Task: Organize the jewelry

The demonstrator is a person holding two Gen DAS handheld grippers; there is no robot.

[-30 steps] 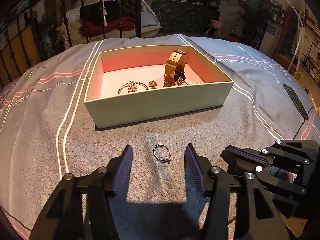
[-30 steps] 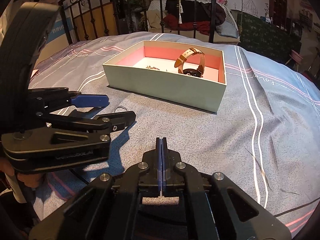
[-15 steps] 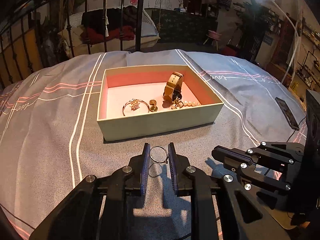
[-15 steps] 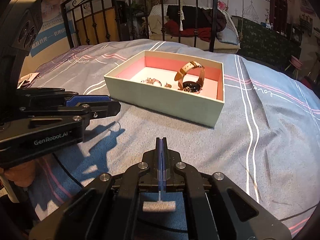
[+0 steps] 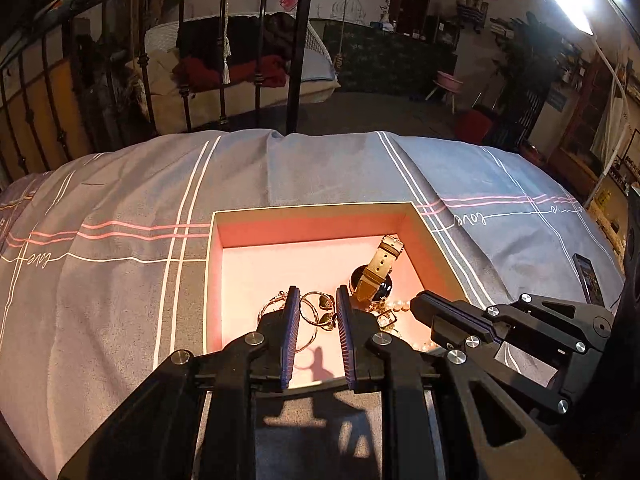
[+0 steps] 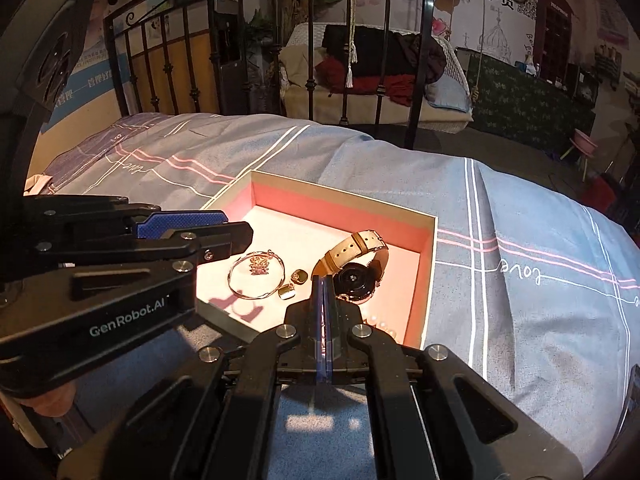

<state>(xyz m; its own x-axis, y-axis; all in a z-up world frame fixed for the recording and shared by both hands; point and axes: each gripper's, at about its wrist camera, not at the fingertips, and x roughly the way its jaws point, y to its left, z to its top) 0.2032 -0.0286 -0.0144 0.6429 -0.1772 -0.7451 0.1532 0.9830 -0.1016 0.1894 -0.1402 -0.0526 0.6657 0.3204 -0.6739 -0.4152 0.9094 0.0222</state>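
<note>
Left gripper [image 5: 317,306] nearly closed, pinching ring [image 5: 309,312] over box's [image 5: 316,209] near edge; right gripper [image 6: 322,285] fully closed, empty, beside watch [image 6: 357,265]

The left gripper [image 5: 316,312], which a second ago sat wide open around the ring [image 5: 309,316] on the bedspread in front of the box [image 5: 320,208], now has its fingers [image 5: 290,328] drawn in close on the ring. It has lifted the ring off the bedspread and carried it forward past the box's near wall, so the ring now hangs above the pink floor inside the box, near the bracelet [image 6: 256,276]. The right gripper [image 6: 323,284] has also moved forward to the box's near wall.
</note>
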